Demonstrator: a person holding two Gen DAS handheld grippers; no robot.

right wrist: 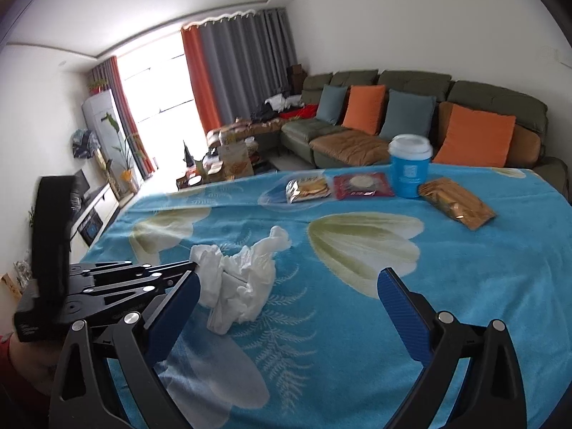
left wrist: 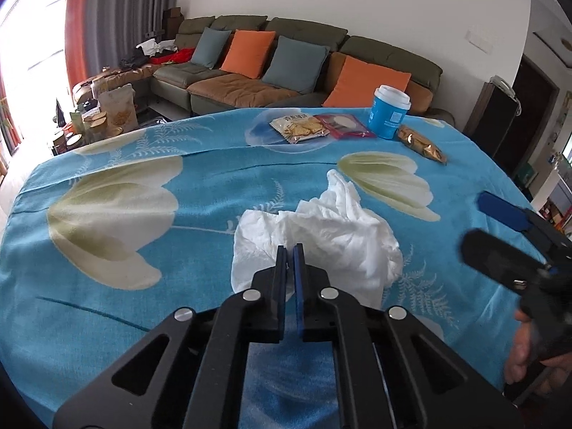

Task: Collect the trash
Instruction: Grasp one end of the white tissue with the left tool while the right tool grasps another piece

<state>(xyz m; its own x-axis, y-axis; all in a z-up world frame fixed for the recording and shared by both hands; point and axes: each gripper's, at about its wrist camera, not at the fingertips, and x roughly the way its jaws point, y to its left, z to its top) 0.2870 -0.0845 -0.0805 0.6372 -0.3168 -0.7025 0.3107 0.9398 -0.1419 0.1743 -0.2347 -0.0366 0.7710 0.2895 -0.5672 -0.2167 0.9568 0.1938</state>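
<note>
Tissue crumpled on desk, pinched in left gripper jaws; right gripper jaws spread, empty, just beside.

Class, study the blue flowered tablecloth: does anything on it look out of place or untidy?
Yes. A crumpled white tissue lies loose mid-cloth, pinched by the shut left gripper. Three snack packets lie flat beside the upright blue lidded cup at the far edge.

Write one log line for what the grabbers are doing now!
left tool: shut on tissue | right tool: open, empty | cup: untouched
</note>
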